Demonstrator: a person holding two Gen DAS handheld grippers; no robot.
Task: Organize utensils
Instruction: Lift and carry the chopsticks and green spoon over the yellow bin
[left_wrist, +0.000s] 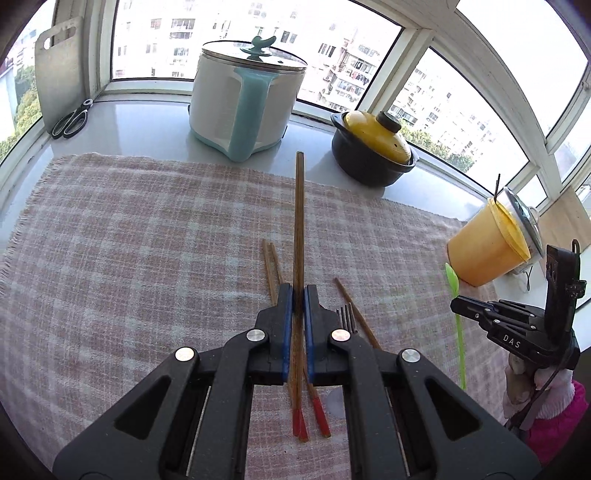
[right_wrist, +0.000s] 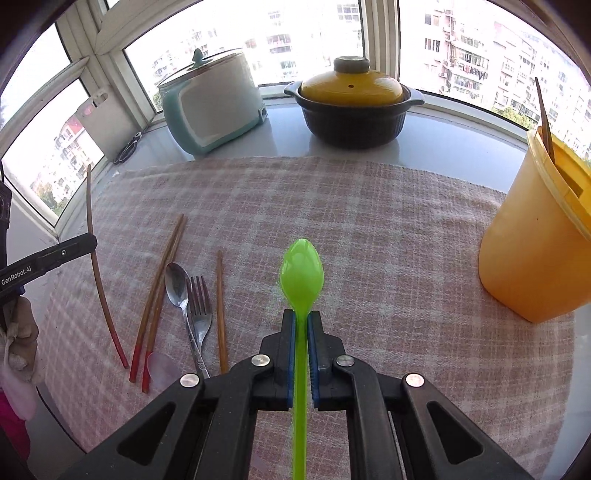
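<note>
I am gripping a single wooden chopstick (left_wrist: 299, 229) in my left gripper (left_wrist: 298, 295), the blue pads clenched on its shaft so that the plain end is sticking out forward and the red-tipped end is trailing back under the jaws. It is hanging clear above the checked cloth (left_wrist: 147, 229) that is covering the counter (left_wrist: 147, 125).

I am clamping a green plastic spoon (right_wrist: 302, 273) by its handle in my right gripper (right_wrist: 302, 321), with the bowl pointing ahead over the middle of the cloth and the handle running back between the closed pads.

The remaining utensils are lying near the left edge of the cloth: a pair of red-tipped chopsticks (right_wrist: 159, 295) side by side, a metal spoon (right_wrist: 177, 284) and a metal fork (right_wrist: 200, 306) touching each other, and one more chopstick (right_wrist: 221, 314) just to their right. A pale pink spoon (right_wrist: 162, 369) is sitting by the near edge, partly hidden behind my right gripper.

The yellow utensil holder (right_wrist: 532, 236) is standing at the right edge of the cloth, already holding a dark stick-like utensil. Along the far edge of the counter, by the window, a white and teal electric cooker (right_wrist: 210, 107) and a black pot with a yellow lid (right_wrist: 351, 103) are standing, with scissors (left_wrist: 72, 120) and a cutting board (left_wrist: 61, 74) in the far left corner.
</note>
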